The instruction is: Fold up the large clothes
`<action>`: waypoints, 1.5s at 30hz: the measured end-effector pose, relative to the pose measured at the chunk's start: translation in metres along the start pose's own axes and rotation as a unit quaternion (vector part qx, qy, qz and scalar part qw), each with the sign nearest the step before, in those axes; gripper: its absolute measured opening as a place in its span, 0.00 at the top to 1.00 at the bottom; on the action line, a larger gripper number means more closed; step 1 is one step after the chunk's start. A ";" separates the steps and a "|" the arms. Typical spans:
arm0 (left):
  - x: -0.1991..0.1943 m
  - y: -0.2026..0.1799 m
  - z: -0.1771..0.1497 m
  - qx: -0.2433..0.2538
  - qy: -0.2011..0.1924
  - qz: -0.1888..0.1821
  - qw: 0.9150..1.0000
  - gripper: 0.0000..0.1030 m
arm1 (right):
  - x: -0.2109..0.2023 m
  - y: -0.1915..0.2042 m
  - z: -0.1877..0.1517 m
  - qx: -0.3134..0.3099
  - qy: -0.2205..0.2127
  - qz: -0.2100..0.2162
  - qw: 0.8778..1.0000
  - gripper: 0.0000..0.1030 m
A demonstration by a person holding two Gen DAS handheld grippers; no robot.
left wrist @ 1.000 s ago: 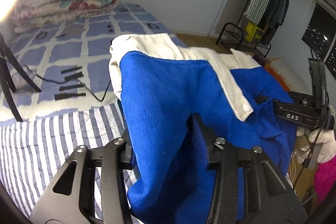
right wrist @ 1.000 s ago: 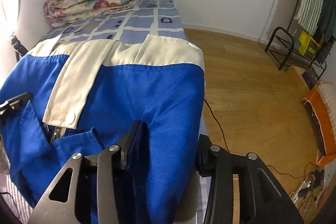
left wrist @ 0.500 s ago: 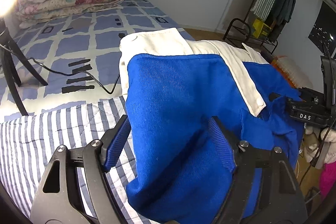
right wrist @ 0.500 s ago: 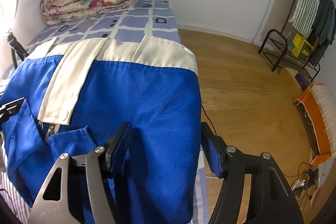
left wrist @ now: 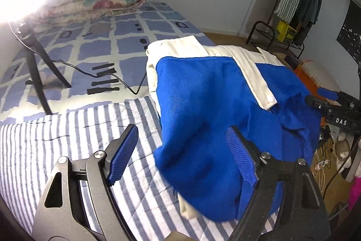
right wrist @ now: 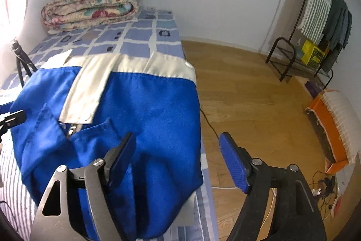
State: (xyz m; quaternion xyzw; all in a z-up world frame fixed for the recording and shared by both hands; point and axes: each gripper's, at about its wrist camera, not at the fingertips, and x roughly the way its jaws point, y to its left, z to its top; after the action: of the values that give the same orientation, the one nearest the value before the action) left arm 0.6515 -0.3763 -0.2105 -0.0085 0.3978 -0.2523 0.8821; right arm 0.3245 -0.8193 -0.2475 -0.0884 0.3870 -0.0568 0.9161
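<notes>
While both sets of jaws are opening, the blue and cream garment (left wrist: pixel 203 105) is left lying folded on the bed (left wrist: pixel 67 132), near its edge beside the wooden floor (right wrist: pixel 248 94). By the left gripper (left wrist: pixel 182 156) nothing is clamped: one pad is seen over the striped sheet (left wrist: pixel 45 150), the other above the blue cloth. The right gripper (right wrist: pixel 178 156) is likewise spread, its pads clear of the fabric, with the garment's edge between them. A folded quilt (right wrist: pixel 94 1) is seen at the far end of the bed.

matt ribbed blue cloth garment (left wrist: pixel 203 110), glossy wood floor (right wrist: pixel 248 94).
</notes>
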 end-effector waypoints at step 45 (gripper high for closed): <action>-0.517 -0.041 -0.219 0.035 -0.174 0.081 0.981 0.05 | -0.400 0.159 -0.156 -0.057 -0.168 0.094 0.980 0.20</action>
State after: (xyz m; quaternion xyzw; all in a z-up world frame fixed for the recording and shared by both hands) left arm 0.1912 -0.1380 0.0092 0.0110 0.2286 -0.1883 0.9551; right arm -0.0600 -0.6137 -0.1071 -0.1116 0.2369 0.0670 0.9628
